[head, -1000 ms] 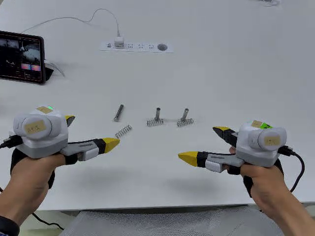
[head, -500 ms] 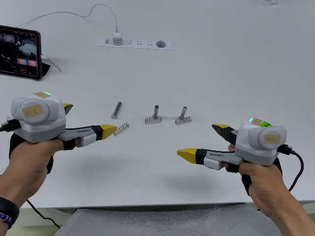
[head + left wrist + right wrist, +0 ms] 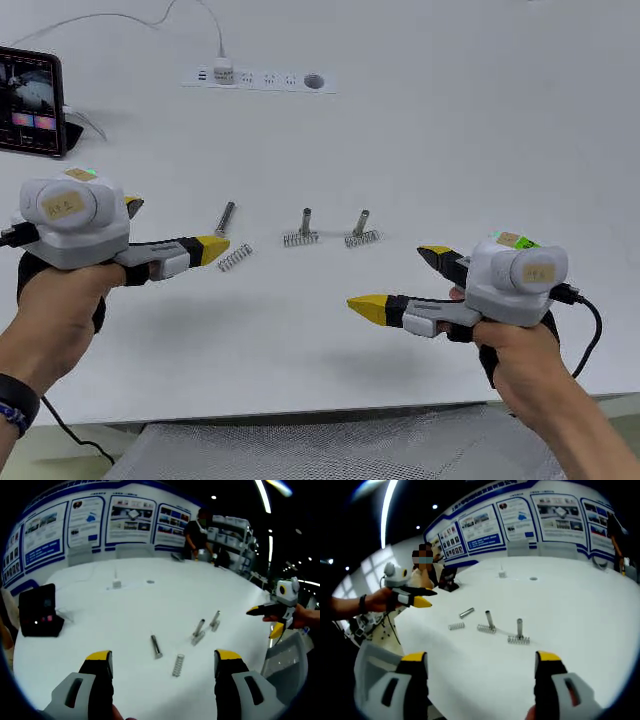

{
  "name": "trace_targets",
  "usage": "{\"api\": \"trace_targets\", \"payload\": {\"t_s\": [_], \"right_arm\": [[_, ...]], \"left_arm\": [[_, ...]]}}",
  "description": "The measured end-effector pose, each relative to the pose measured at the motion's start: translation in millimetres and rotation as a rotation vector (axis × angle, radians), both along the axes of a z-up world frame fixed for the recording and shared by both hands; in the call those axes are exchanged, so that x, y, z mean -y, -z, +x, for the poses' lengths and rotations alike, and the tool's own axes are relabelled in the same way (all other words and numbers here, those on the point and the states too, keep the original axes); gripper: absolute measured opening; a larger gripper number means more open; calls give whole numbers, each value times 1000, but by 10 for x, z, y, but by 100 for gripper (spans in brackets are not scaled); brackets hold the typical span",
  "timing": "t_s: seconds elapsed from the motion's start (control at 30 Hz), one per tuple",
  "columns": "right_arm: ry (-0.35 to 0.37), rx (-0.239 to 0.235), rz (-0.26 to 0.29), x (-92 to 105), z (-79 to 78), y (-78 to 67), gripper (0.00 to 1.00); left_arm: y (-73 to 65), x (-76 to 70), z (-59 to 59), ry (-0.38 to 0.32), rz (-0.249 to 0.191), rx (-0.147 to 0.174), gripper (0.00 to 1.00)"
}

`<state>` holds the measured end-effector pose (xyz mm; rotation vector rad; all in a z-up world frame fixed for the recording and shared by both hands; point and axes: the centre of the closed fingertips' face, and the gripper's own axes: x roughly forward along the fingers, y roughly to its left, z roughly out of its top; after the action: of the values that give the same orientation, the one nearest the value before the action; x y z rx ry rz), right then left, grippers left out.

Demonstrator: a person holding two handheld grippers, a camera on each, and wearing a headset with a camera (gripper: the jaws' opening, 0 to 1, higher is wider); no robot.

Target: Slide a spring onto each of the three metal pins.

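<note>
Three metal pins sit mid-table: the left pin (image 3: 225, 215) lies flat, while the middle pin (image 3: 305, 220) and right pin (image 3: 361, 222) stand upright. A loose spring (image 3: 235, 257) lies beside the flat pin. One spring (image 3: 299, 239) lies at the middle pin's base and another spring (image 3: 361, 238) at the right pin's base, neither on a pin. My left gripper (image 3: 175, 225) hovers open just left of the loose spring (image 3: 177, 664). Nearer the front, my right gripper (image 3: 400, 278) is open and empty, facing the upright pins (image 3: 488, 617).
A white power strip (image 3: 258, 79) with a plugged cable lies at the back. A dark tablet (image 3: 30, 103) stands at the far left. The table's front edge (image 3: 300, 410) runs just below my hands. A person (image 3: 197, 530) stands in the background.
My left gripper has risen and moved forward, its yellow tip now level with the loose spring. The right gripper has hardly moved. The head camera has shifted.
</note>
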<state>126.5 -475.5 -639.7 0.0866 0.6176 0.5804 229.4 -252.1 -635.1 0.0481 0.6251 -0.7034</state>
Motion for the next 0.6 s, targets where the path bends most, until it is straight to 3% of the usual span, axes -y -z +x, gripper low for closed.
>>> {"api": "trace_targets", "payload": {"t_s": [0.6], "right_arm": [[22, -16, 0, 95, -10, 17, 91]], "left_arm": [[195, 85, 172, 19, 17, -33, 81]]}}
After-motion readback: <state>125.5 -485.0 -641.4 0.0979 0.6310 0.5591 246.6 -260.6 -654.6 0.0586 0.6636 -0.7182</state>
